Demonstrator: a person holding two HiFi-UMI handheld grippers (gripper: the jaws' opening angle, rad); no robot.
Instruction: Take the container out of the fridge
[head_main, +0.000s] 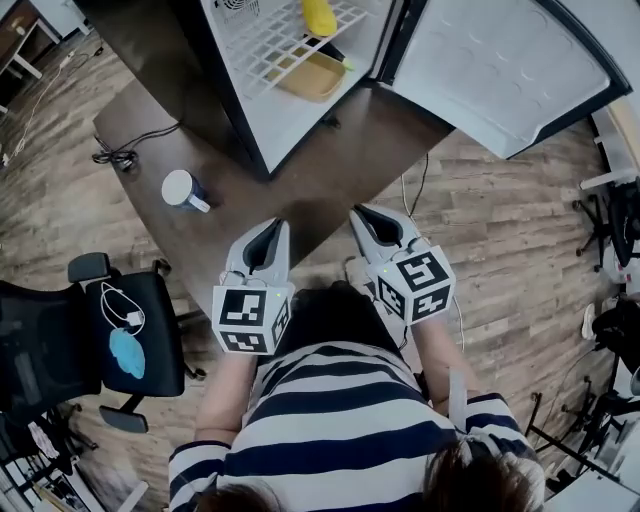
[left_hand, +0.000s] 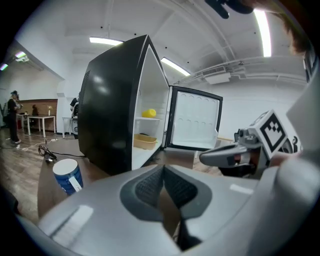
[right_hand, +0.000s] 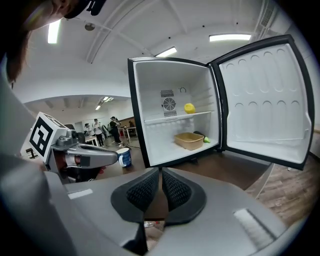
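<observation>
Left hand-held gripper and right hand-held gripper, both closed and empty, I hold well short of the tan container in the open fridge.

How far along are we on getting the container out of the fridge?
Done: the door of the black mini fridge stands open. In hand: nothing; the left gripper and right gripper are both shut, empty and short of the fridge. Left: the shallow tan plastic container sits on the fridge floor; reach in, grip it, bring it out.
</observation>
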